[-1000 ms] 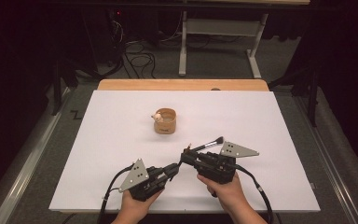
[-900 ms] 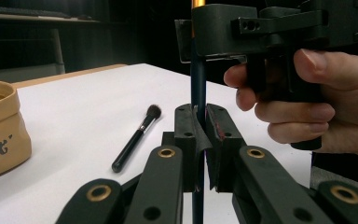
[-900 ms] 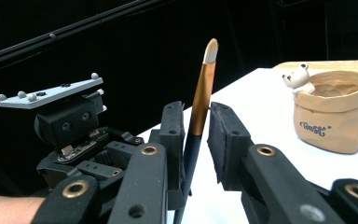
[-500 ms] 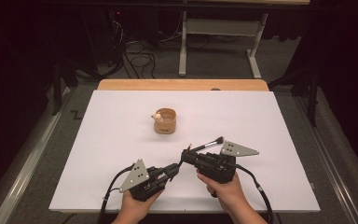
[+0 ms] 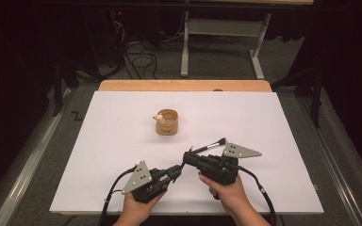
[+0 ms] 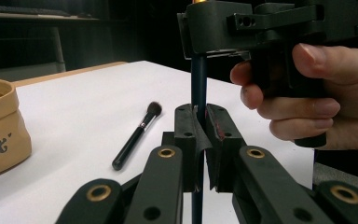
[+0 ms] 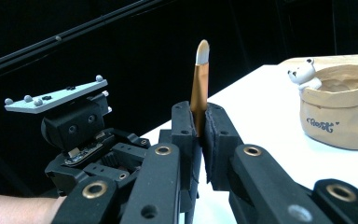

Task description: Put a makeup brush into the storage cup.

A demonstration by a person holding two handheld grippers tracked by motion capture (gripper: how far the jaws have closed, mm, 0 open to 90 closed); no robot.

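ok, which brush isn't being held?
The black-handled brush with dark bristles, lying on the table. The gold, white-tipped brush is clamped by left claw and right claw.

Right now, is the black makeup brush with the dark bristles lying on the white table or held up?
The black makeup brush lies flat: its whole length rests on the white table, nothing gripping it.

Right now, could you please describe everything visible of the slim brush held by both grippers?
The slim brush has a dark blue handle, a gold-coloured ferrule and a pale tapered tip. Both grippers are shut on it: the left gripper on the handle, the right gripper, whose jaws have just been closing, on the gold part.
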